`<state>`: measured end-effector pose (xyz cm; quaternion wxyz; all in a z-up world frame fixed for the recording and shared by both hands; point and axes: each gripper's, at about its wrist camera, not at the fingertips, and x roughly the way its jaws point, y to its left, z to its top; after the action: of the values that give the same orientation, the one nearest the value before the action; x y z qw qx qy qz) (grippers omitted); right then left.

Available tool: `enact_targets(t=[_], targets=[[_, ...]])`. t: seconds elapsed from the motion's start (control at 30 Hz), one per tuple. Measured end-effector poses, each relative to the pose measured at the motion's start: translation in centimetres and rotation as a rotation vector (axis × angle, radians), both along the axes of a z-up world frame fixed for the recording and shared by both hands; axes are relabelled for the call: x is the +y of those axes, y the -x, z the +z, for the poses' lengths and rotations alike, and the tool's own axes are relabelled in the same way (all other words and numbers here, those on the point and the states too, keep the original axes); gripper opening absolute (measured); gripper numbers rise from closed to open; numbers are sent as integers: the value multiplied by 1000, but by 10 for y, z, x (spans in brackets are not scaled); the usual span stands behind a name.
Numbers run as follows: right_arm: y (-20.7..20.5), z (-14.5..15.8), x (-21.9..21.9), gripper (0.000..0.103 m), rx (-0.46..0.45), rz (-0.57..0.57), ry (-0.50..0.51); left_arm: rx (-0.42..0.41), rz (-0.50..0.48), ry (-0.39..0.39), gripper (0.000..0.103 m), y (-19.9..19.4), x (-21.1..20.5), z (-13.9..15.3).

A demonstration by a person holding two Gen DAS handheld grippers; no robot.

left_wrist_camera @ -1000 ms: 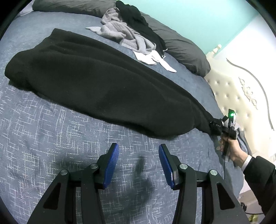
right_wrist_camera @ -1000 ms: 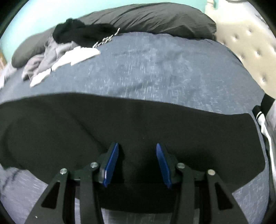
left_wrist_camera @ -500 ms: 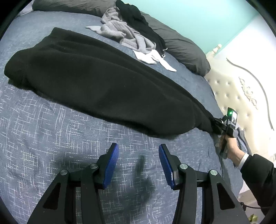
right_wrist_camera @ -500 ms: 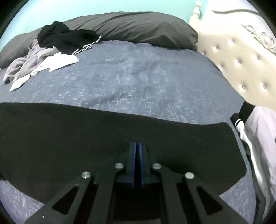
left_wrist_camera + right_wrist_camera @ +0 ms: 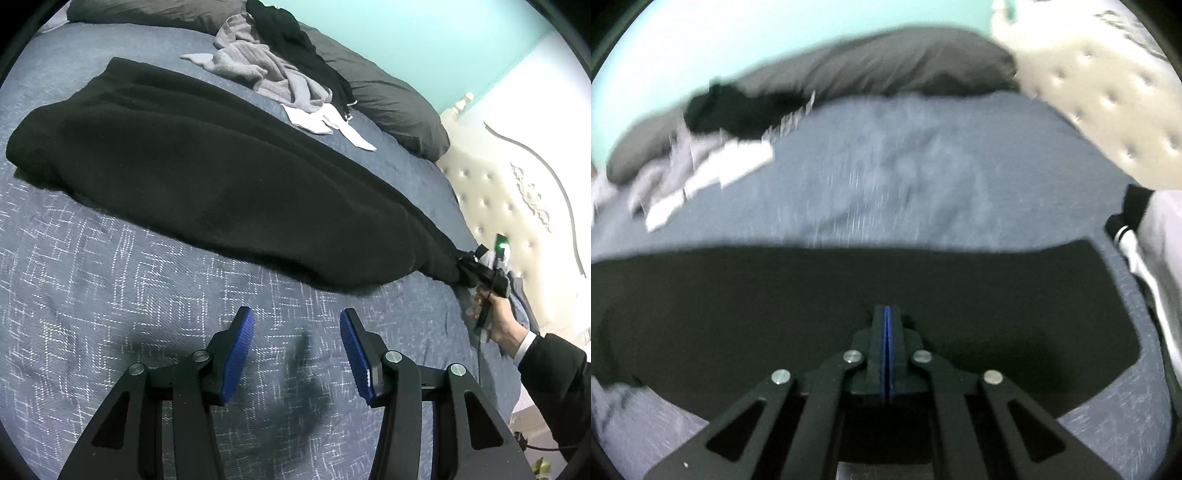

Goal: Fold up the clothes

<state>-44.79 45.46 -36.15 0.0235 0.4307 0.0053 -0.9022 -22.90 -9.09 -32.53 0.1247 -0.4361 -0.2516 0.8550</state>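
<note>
We pinch the black garment [image 5: 221, 177] at its lower-right end with our right gripper [image 5: 885, 339], jaws fully closed, probably to drag it; our left gripper [image 5: 297, 350] hovers wide open, empty, bottom center.

The black garment [image 5: 207, 177] is matt, fuzzy knit cloth. The bedspread [image 5: 110, 280] is blue-grey woven fabric flecked with white threads. The left gripper [image 5: 297, 354] has matt black plastic arms, ribbed blue pads (rubbery-looking) and shiny metal pins. The headboard [image 5: 513, 206] is cream, tufted, smooth upholstery.
</note>
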Motion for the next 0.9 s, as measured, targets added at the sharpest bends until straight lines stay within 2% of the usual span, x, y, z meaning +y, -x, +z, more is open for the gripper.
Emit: enact_targets(t=[0.13, 0.27, 0.33, 0.37, 0.53, 0.77, 0.9], targets=[[2, -7, 9, 0, 4, -43, -57, -1, -1, -1, 53, 0, -1, 0], [4, -6, 38, 0, -17, -159, -122, -4, 4, -4, 53, 1, -2, -1], [-1, 1, 50, 0, 4, -210, -105, -2, 3, -4, 53, 0, -2, 0], [-5, 5, 52, 1, 18, -209, -86, -1, 2, -3, 53, 0, -2, 1], [-23, 19, 28, 1, 70, -32, 32, -8, -5, -5, 53, 1, 1, 0], [-33, 10, 41, 1, 7, -182, -38, -13, -10, -8, 57, 1, 2, 2], [-54, 25, 26, 1, 31, -140, 17, -30, -18, -1, 58, 1, -3, 0]])
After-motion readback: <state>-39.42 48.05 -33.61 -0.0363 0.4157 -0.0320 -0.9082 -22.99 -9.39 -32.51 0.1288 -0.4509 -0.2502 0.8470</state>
